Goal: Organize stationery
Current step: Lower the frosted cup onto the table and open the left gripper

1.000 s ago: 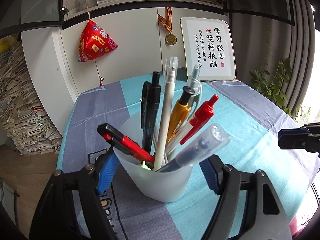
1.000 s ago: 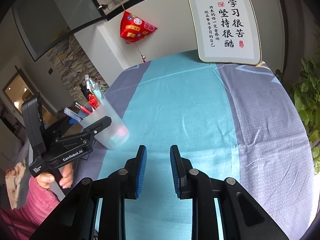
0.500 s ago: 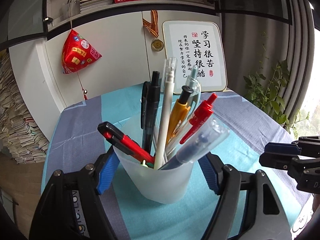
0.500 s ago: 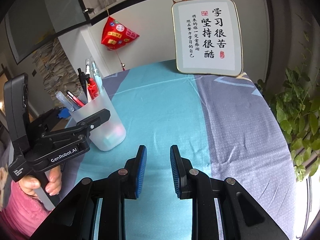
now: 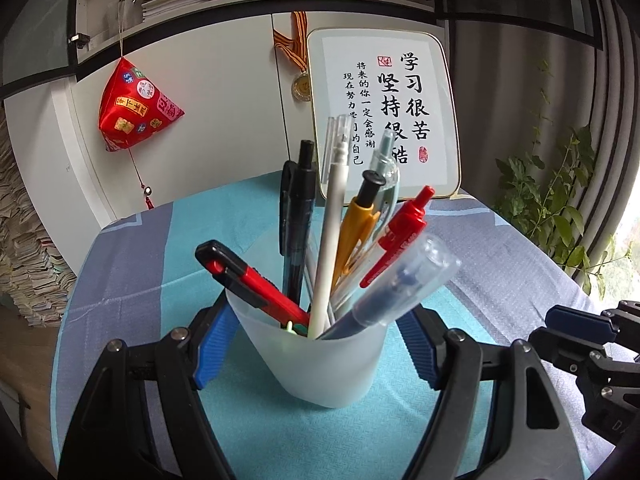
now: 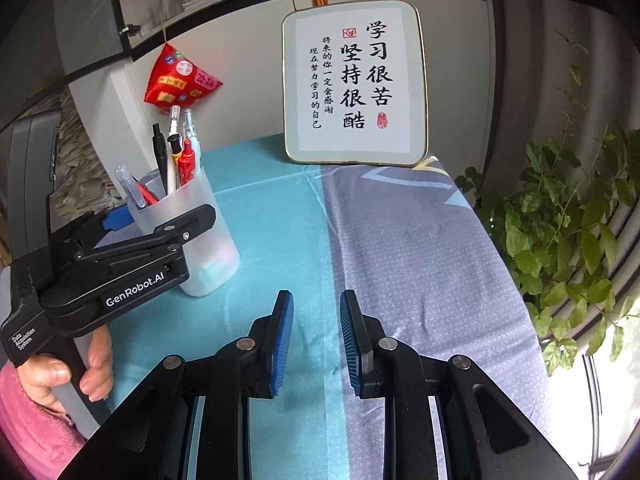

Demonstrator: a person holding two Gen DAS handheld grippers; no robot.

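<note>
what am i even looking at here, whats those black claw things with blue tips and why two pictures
No robot here: a person holds a handheld clamp tool in each hand, and each tool has a camera looking forward along its two fingers. That is why there are two pictures.

The left-tool picture shows the left gripper closed around a frosted plastic cup full of pens and a red utility knife. The right-tool picture shows the right gripper, its blue pads apart with nothing between them, over the blue and grey tablecloth. There you also see the person's hand gripping the left tool's handle. A framed calligraphy board stands at the table's far edge.
</note>
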